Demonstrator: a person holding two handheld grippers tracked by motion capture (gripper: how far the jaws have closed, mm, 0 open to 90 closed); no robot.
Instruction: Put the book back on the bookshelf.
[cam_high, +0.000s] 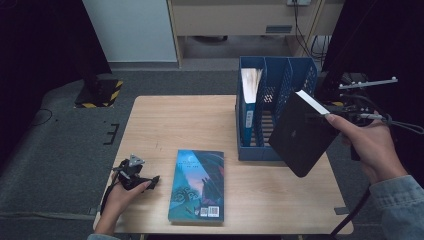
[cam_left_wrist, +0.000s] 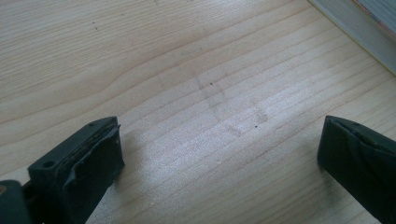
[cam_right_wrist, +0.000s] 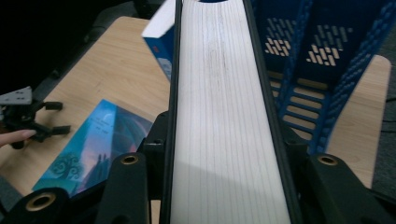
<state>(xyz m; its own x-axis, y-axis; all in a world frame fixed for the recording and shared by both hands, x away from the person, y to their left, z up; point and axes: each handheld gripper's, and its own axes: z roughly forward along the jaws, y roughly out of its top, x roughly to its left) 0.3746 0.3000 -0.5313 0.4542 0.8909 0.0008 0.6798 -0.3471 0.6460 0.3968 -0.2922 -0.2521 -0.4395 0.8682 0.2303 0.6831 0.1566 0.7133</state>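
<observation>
Up by the blue file rack (cam_high: 280, 100), the black book (cam_high: 300, 135) hangs tilted above the tabletop (cam_high: 165, 125), clamped in the right gripper (cam_high: 320, 116). No writing on it is legible. Resting on pale wood, the left gripper (cam_high: 150, 181) gapes empty beside a teal book (cam_high: 197, 186) with a barcode. Grey carpet surrounds.

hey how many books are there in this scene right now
3. A black book is clamped in the right gripper beside the blue file rack. A blue-spined book stands in the rack's leftmost slot. A teal book lies flat on the table. The rack could hide others.
</observation>
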